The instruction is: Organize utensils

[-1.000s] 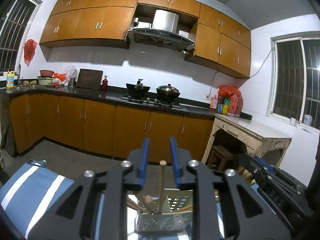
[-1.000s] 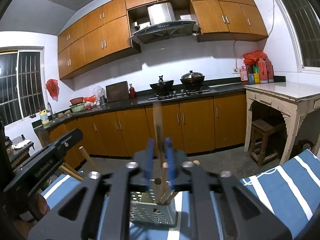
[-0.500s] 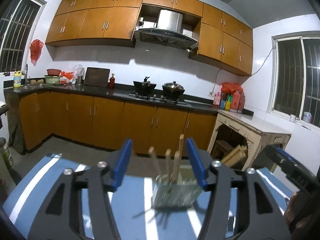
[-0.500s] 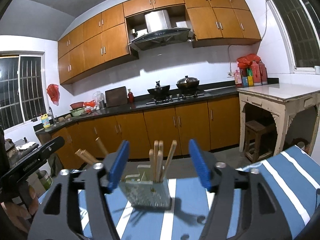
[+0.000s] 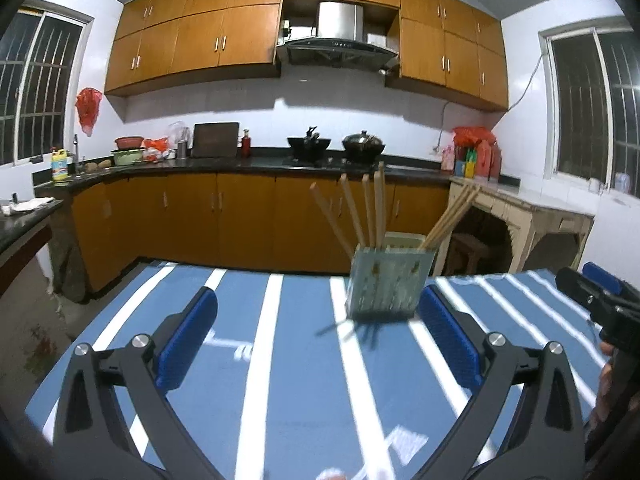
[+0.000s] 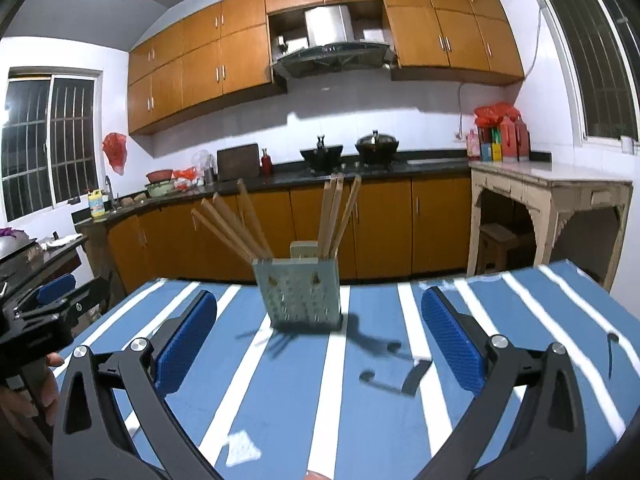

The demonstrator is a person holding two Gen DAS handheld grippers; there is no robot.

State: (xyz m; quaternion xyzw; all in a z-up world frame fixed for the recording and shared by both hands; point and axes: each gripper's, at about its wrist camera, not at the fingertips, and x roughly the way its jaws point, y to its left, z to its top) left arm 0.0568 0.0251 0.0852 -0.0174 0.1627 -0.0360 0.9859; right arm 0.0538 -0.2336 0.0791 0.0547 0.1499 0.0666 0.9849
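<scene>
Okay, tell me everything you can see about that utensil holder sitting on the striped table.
The utensil holder is a small, boxy, pale grey-green caddy, plastic by the look, its front wall perforated with holes. It stands upright on the blue-and-white striped tablecloth. Wooden chopsticks stand in it in two leaning bunches, which fan apart. Neither gripper touches it.

A desk (image 5: 304,360) with a blue cloth with white stripes stands in a kitchen. Behind it are brown cabinets (image 6: 400,220), a black wok (image 6: 321,155), a covered pot (image 6: 377,144) and a range hood (image 5: 338,46).
</scene>
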